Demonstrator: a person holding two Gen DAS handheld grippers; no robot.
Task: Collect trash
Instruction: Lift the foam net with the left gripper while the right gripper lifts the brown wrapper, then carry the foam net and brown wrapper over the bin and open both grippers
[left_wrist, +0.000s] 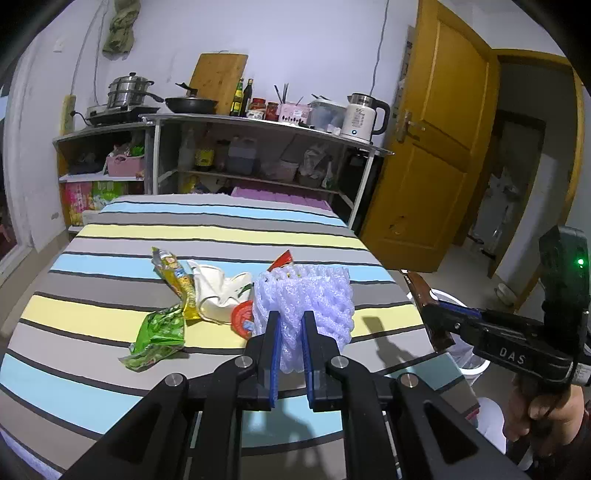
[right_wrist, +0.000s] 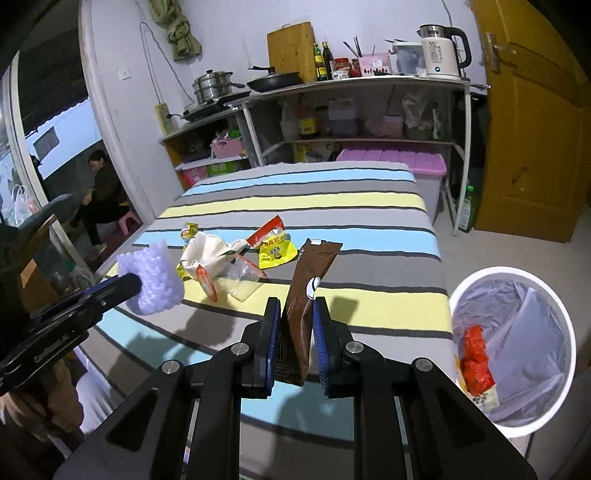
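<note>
- My left gripper (left_wrist: 290, 328) has its jaws pinching a foam net (left_wrist: 306, 302), pale lilac, lifted above the striped bed (left_wrist: 221, 236).
- My right gripper (right_wrist: 293, 317) has its jaws pinching a brown pouch (right_wrist: 310, 273), held upright and slightly tilted, above the bed's near edge.
- In the left view the right gripper (left_wrist: 430, 314) sits off the bed's right side with the pouch (left_wrist: 419, 288) in it, in front of the bin.
- Trash lying on the bed: a green wrapper (left_wrist: 159, 336) nearest me, a yellow wrapper (left_wrist: 177, 280) beside it, a crumpled white bag (left_wrist: 218, 291) touching both the yellow wrapper and a red-and-white packet (left_wrist: 242, 317).
- From the right view, a clear bag (right_wrist: 243, 277) lies just beside the white bag, and a yellow-red packet (right_wrist: 275, 247) lies behind it.
- The white bin (right_wrist: 554, 295), lined with a clear liner, stands on the floor at the bed's right corner; a red packet (right_wrist: 476, 354) lies inside against its left wall.
- Behind the bed, shelves (left_wrist: 258, 122) carry a kettle (left_wrist: 364, 116) and a pan (left_wrist: 190, 103).
</note>
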